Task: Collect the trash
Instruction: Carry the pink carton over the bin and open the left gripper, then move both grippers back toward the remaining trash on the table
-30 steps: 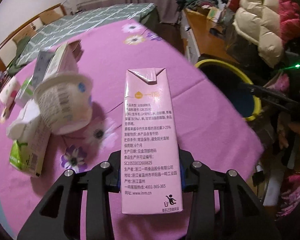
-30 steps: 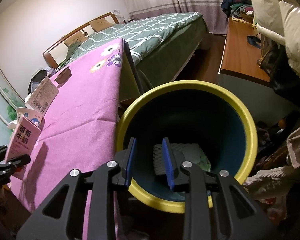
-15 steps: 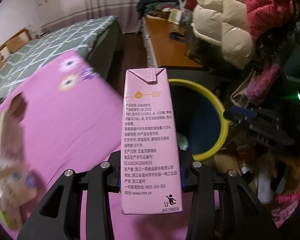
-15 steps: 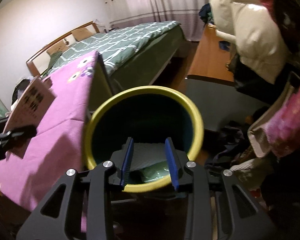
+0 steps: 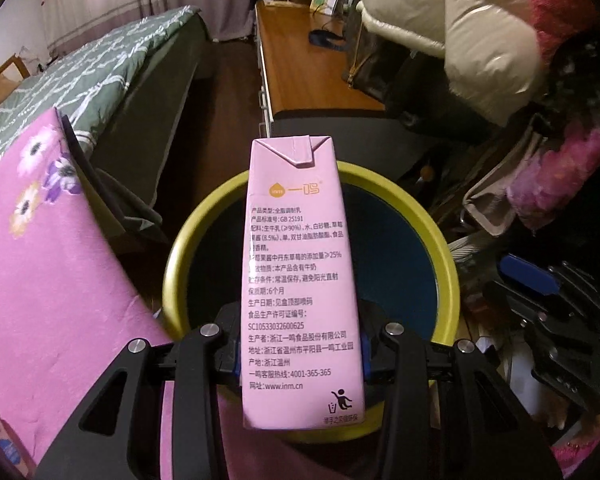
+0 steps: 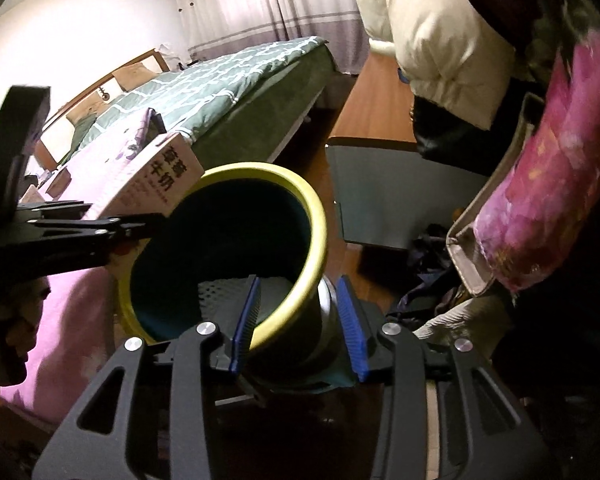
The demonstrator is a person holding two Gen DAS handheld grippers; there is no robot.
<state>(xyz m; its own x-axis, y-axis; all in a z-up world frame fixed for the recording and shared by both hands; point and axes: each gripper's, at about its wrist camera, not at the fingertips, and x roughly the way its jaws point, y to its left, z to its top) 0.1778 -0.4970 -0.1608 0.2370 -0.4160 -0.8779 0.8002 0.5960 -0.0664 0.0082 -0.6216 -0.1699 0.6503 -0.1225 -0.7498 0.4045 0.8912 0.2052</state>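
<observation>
My left gripper (image 5: 300,354) is shut on a pink milk carton (image 5: 300,272) and holds it upright over the mouth of the yellow-rimmed bin (image 5: 446,280). In the right wrist view the same carton (image 6: 156,184) sits in the left gripper (image 6: 140,228) at the bin's rim (image 6: 316,216). My right gripper (image 6: 298,320) is open, its fingers straddling the bin's near wall, one pad inside and one outside. White mesh foam (image 6: 220,292) lies in the bin.
The table with the pink flowered cloth (image 5: 52,264) is left of the bin. A green bed (image 5: 80,76) lies beyond. A wooden desk (image 5: 300,68) and hanging coats (image 5: 452,28) crowd the right. Bags and clothes (image 6: 540,184) lie by the bin.
My left gripper swung the carton right, off the table to above the bin. My right gripper shifted from the bin's middle to its right wall and opened wider.
</observation>
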